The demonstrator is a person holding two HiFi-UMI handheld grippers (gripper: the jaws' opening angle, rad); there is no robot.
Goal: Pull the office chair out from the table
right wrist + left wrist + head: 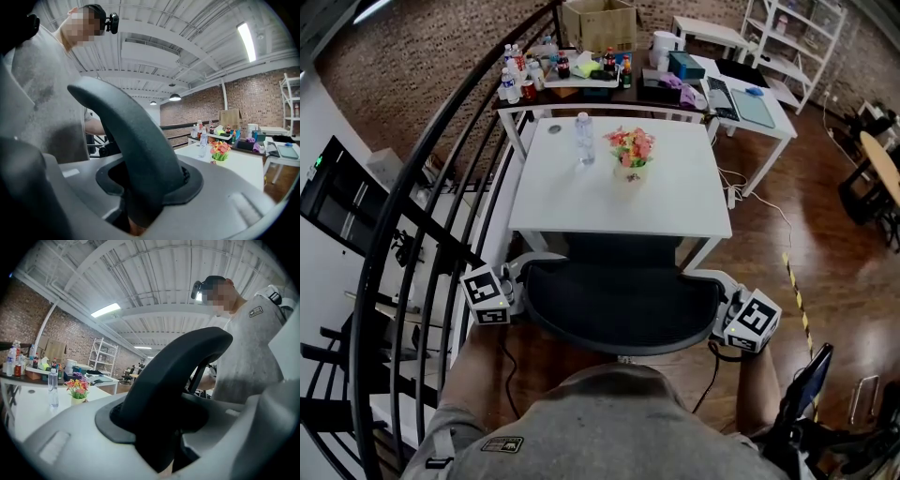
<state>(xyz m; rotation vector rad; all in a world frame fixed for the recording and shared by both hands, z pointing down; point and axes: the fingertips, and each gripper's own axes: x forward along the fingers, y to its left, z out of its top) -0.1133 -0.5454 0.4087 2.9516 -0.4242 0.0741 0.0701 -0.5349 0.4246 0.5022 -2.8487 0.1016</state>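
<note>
The office chair [619,300] has a black curved back and pale grey armrests. Its seat is tucked under the white table [675,202], right in front of me. My left gripper [517,281] is at the chair's left armrest and my right gripper [724,302] at the right one. In the left gripper view the grey armrest [70,437] and the black back frame [178,376] fill the picture. The right gripper view shows the same grey armrest [225,197] and black frame [136,136]. The pads are hidden, so contact is unclear.
A water bottle [584,139] and a small pot of flowers [630,155] stand on the table. A black curved railing [412,234] runs close on the left. Cluttered tables [609,84] stand behind, and a cable [773,220] lies on the wooden floor at right.
</note>
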